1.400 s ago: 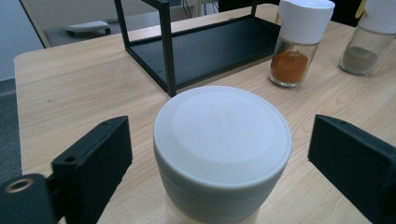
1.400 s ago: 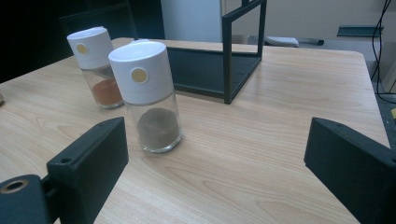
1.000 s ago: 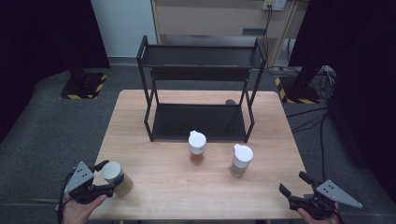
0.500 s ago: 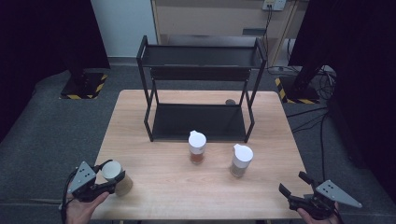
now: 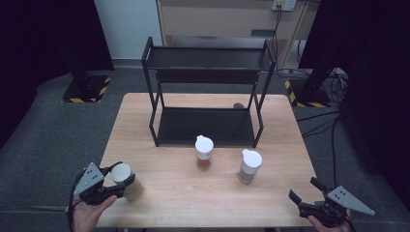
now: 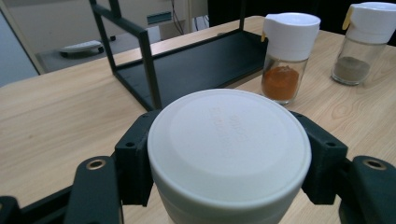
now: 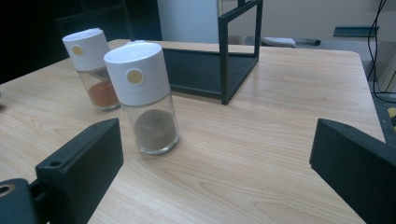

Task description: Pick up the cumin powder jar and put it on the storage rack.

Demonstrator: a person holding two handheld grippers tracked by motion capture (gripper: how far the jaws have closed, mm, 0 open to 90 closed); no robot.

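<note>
While left hand-held gripper (image 6: 224, 186) clamps white-lidded jar (image 6: 229, 149), lid embossing unreadable.

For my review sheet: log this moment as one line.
left tool: shut on white-lidded jar | right tool: open, empty | two spice jars: standing before rack

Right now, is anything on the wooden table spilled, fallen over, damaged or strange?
Nothing stands out. The two glass spice jars with white caps, one with orange powder and one with grey-brown powder, stand upright with no spill. The black metal shelf rack stands straight. The left gripper is shut on a white-lidded jar.
</note>
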